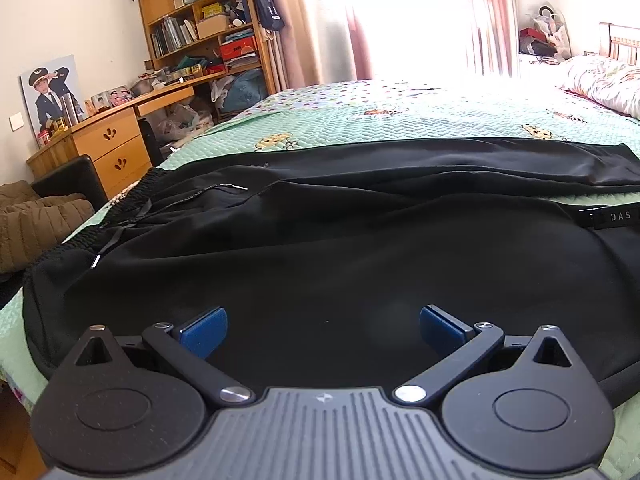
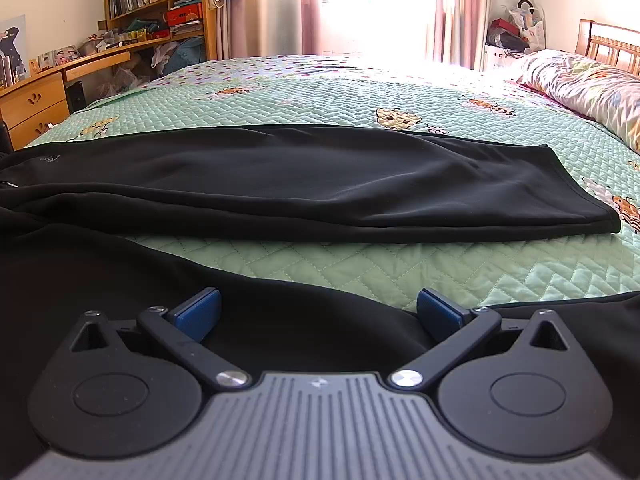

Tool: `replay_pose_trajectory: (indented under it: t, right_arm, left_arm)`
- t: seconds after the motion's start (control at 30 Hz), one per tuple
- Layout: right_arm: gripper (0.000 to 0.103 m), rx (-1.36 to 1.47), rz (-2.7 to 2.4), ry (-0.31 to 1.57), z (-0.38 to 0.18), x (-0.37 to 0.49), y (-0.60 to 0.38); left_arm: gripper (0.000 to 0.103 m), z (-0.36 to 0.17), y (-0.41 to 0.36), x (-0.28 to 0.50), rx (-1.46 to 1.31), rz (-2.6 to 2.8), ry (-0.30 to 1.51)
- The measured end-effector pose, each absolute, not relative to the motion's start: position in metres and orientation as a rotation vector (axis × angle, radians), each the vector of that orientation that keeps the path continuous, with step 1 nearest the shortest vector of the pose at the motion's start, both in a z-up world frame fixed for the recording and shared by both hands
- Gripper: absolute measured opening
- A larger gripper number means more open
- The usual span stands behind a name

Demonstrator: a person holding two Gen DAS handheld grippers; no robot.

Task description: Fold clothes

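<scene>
Black trousers (image 1: 320, 240) lie spread across the bed (image 1: 380, 120), on its green quilted cover. The left gripper (image 1: 323, 330) hangs low over the upper part of them, near the waist. Its blue fingers (image 1: 206, 330) are spread wide with nothing between them but the dark cloth below and ahead. Whether the tips touch the fabric I cannot tell. Left of and beyond the fingers runs the gathered waistband (image 1: 120, 204), with a drawstring (image 1: 116, 236) trailing over the cloth. Far to the right of the fingers a small tag (image 1: 608, 218) shows letters.

The right gripper (image 2: 318, 314) sits further down the legs. Its fingers (image 2: 438, 314) are also wide apart and hold nothing. The near leg (image 2: 120, 292) passes under and to the left of them, and a strip of green cover shows just ahead of the right finger. Beyond that strip the far leg (image 2: 320, 184) lies flat, its hem (image 2: 580, 188) off to the right of the fingers.

Further away, a pillow (image 2: 584, 84) rests at the right, and a wooden desk (image 1: 108, 140) with a bookshelf (image 1: 200, 20) stands at the left.
</scene>
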State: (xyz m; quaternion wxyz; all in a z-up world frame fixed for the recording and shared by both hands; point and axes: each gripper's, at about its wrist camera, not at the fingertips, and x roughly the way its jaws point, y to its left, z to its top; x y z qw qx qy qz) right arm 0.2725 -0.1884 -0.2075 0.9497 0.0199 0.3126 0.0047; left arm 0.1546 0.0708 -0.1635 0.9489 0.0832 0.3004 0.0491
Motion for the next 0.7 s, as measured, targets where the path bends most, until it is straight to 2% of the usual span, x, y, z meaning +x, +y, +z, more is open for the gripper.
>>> replay_pose_trajectory:
  t: [0.7]
  right_arm:
    - [0.103,0.040,0.009,0.636,-0.208,0.272,-0.189]
  left_arm:
    - [0.102,-0.162,0.059,0.149,0.190,0.092,0.615]
